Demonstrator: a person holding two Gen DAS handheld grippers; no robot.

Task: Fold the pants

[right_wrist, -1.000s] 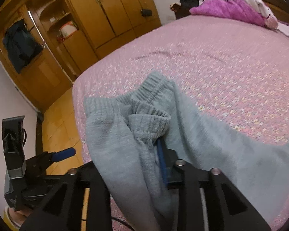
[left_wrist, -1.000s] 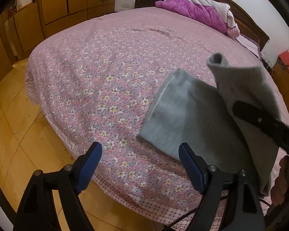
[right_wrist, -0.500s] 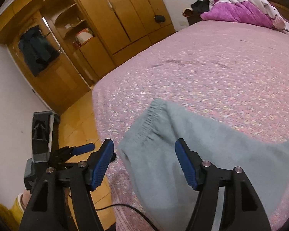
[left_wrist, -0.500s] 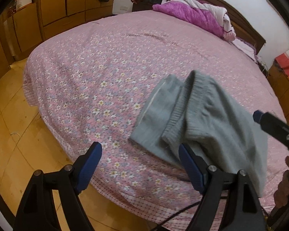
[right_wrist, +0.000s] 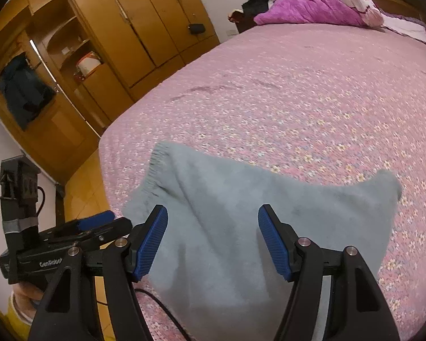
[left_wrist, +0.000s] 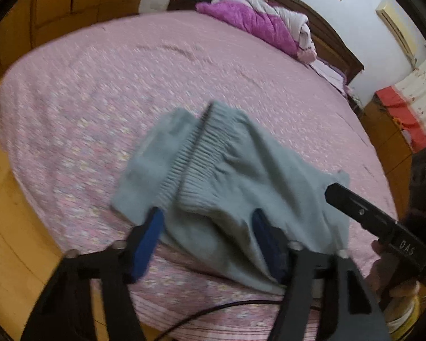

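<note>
The grey pants point(left_wrist: 230, 176) lie folded near the front edge of the pink floral bed point(left_wrist: 127, 85), ribbed waistband point(left_wrist: 196, 153) on top. My left gripper point(left_wrist: 207, 241) hovers low over their near edge. Its jaws are closing, with grey cloth between the blue pads, but the pads do not press on it. In the right wrist view my right gripper point(right_wrist: 213, 241) stands open just above the pants point(right_wrist: 241, 213), holding nothing. The left gripper point(right_wrist: 99, 223) shows at the lower left of that view.
A purple quilt point(left_wrist: 255, 25) is heaped at the headboard. Wooden wardrobes point(right_wrist: 113, 42) stand beyond the bed's left side, above a wood floor point(left_wrist: 11, 227). A black cable point(left_wrist: 213, 309) trails at the bed's front edge. A red-covered cabinet point(left_wrist: 397, 113) is at the right.
The right gripper let go of the waistband, and the pants dropped folded onto the bed. The left gripper moved in over the pants and its jaws narrowed.
</note>
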